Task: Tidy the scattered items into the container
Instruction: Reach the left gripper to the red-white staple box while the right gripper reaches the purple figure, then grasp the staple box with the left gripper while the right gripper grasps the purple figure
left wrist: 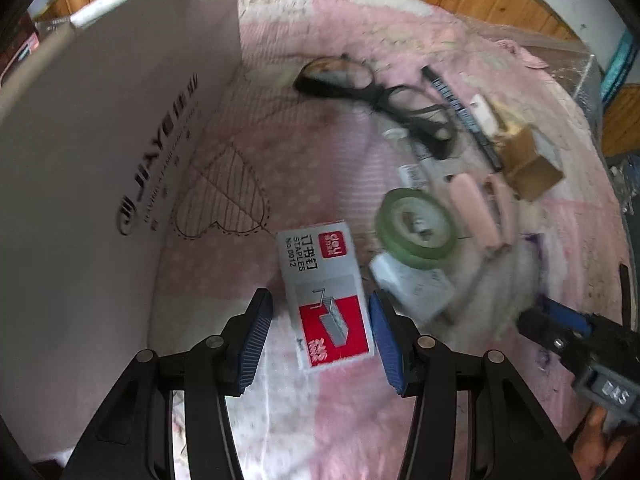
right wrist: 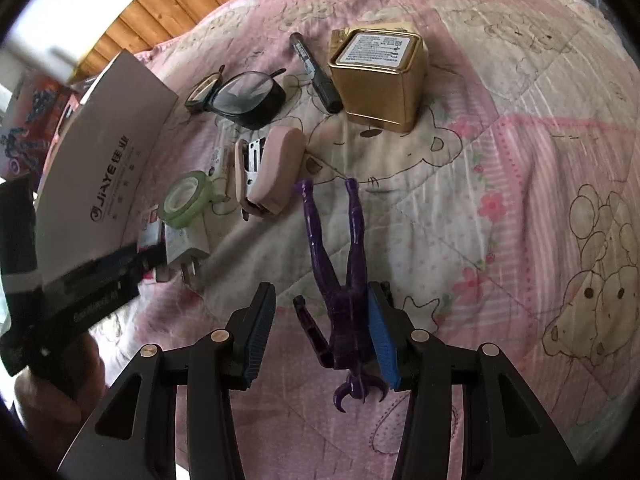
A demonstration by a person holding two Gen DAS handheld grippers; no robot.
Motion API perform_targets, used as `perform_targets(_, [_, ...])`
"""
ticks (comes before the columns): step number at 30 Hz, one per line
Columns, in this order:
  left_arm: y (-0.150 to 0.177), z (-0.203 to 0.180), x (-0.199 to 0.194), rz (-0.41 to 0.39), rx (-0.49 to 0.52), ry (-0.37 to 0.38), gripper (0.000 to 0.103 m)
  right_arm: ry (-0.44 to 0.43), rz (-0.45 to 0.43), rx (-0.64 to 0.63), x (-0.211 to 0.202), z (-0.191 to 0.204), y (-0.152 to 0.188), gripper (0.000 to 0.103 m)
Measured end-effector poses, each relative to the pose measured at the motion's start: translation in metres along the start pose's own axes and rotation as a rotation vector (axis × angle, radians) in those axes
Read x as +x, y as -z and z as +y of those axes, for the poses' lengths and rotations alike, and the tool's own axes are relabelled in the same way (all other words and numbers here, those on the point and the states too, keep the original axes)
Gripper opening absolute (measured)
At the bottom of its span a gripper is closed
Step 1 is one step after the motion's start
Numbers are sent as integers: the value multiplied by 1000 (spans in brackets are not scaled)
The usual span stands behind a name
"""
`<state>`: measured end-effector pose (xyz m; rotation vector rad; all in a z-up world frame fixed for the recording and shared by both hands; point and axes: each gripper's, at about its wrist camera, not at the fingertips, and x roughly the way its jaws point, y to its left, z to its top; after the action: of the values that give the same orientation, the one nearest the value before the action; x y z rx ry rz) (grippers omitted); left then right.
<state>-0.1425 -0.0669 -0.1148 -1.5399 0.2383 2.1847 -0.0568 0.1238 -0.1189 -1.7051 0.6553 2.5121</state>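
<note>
the left gripper (left wrist: 320, 336), fingers wide, straddles the staples box (left wrist: 326, 296) at 6 o'clock on the bed; it should centre, then close squarely, while the right gripper (right wrist: 322, 332), fingers wide, frames the purple figure (right wrist: 344, 292).

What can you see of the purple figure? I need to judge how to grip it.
The glossy purple plastic humanoid figure lies flat on the pink quilted bedspread, legs pointing away towards the pink stapler, clawed end nearest the camera. One thin arm sticks out sideways. It lies between the open fingers of the right hand-held gripper, its torso against the blue pad of one finger.
</note>
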Motion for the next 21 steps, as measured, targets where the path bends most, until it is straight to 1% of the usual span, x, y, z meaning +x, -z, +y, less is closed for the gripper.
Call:
perform_targets(1, [-1, -1, 0, -21, 12, -9, 53, 10, -2, -10, -1, 0, 3, 49])
perform_targets(2, [-1, -1, 1, -26, 20, -15, 54, 21, -3, -19, -1, 0, 5, 47])
perform_targets(3, [-1, -2, 1, -37, 26, -20, 54, 37, -3, -29, -1, 1, 6, 39])
perform_targets(4, [0, -2, 2, -46, 29, -21, 54, 60, -4, -40, -1, 2, 5, 35])
perform_targets(5, [1, -2, 2, -57, 37, -22, 54, 68, -5, -44, -1, 3, 4, 35])
perform_targets(6, [2, -2, 2, -68, 46, -24, 52, 63, -7, -36, -1, 2, 4, 35])
perform_targets(7, [4, -1, 1, -80, 50, -24, 48, 53, -10, -23, -2, 0, 4, 35])
perform_targets(8, [5, 1, 0, -88, 50, -21, 39, 39, -14, -6, -3, -3, 4, 34])
perform_targets(11, [7, 11, -6, -86, 11, 20, 39, -25, -29, 54, -11, -12, 2, 34])
perform_targets(13, [7, 17, -11, -84, -11, 31, 39, -60, -37, 72, -15, -14, 1, 34])
perform_targets(16, [8, 20, -23, -92, -23, 34, 39, -88, -43, 72, -21, -11, 0, 35])
perform_targets(21, [12, 9, -45, -115, -14, 11, 39, -111, -57, 29, -32, 5, 0, 35])
